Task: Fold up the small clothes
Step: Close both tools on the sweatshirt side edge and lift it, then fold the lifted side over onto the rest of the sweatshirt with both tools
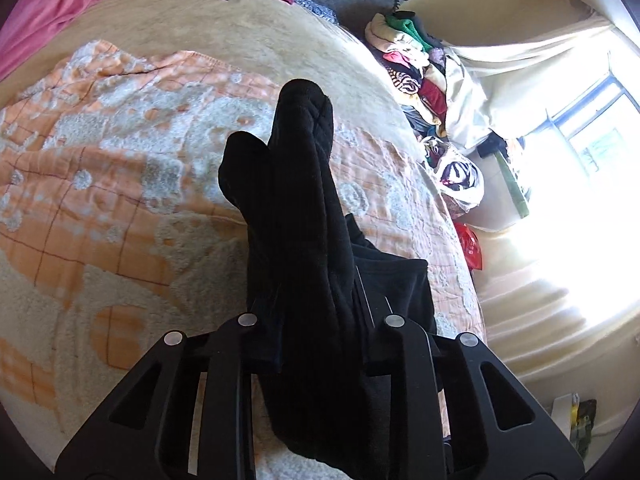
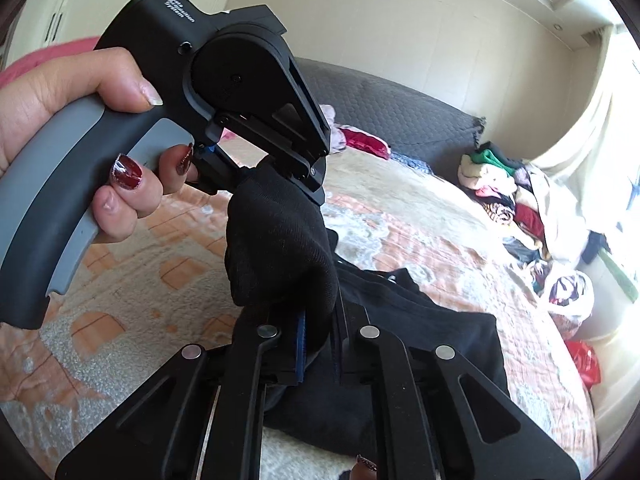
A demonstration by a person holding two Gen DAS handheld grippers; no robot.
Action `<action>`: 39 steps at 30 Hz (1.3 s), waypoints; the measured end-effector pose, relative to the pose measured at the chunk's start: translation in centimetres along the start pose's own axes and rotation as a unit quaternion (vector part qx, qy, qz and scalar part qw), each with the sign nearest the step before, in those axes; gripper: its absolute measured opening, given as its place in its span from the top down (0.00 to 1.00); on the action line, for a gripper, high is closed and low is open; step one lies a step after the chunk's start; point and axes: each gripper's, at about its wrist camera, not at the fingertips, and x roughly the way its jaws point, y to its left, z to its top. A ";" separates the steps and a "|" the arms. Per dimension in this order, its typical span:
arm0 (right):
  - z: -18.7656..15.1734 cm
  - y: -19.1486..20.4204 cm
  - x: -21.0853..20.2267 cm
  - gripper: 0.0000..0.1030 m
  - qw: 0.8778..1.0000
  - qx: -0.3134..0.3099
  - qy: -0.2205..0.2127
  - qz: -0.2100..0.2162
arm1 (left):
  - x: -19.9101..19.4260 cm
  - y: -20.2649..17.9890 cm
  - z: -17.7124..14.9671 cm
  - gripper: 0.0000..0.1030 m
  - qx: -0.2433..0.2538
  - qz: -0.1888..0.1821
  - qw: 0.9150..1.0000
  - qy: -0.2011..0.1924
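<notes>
A black sock (image 1: 296, 184) stretches forward from my left gripper (image 1: 320, 312), whose fingertips are buried under its cloth. In the right wrist view a hand (image 2: 60, 100) holds that left gripper (image 2: 280, 172) at the upper left, and it is shut on the sock's upper end. The sock (image 2: 280, 256) hangs down from there into my right gripper (image 2: 320, 320), which is shut on its lower end, with one blue pad (image 2: 301, 344) showing. Below both, a black garment (image 2: 432, 320) lies flat on the bed.
An orange and cream patterned blanket (image 1: 120, 184) covers the bed. Mixed clothes (image 1: 412, 56) are piled along the far right edge. Pink bedding (image 1: 48, 4) lies at the top left and a grey pillow (image 2: 400, 116) at the head. A red bag (image 1: 472, 246) sits on the floor beside a bright window.
</notes>
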 end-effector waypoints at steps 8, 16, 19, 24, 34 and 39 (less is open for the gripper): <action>-1.5 -4.7 -1.4 0.92 0.997 0.070 -0.004 -0.025 | 2.0 -5.5 -0.7 0.83 0.039 -0.002 0.999 0.006; -3.6 -7.8 -2.0 0.92 0.992 0.123 0.010 -0.038 | 4.9 -8.6 -1.6 0.84 0.063 -0.001 0.998 0.022; -4.6 -9.3 -1.9 0.92 0.988 0.152 0.017 -0.038 | 6.0 -9.6 -2.3 0.84 0.069 -0.001 0.997 0.032; -6.7 -10.7 -1.7 0.92 0.977 0.207 0.040 -0.032 | 8.4 -11.0 -3.4 0.84 0.080 0.006 0.996 0.049; -9.9 -13.6 -0.5 0.92 0.937 0.339 0.084 0.012 | 13.0 -12.3 -4.8 0.83 0.083 0.027 0.993 0.082; -10.6 -14.5 -0.3 0.92 0.922 0.376 0.096 0.023 | 14.2 -13.4 -5.5 0.82 0.095 0.034 0.991 0.087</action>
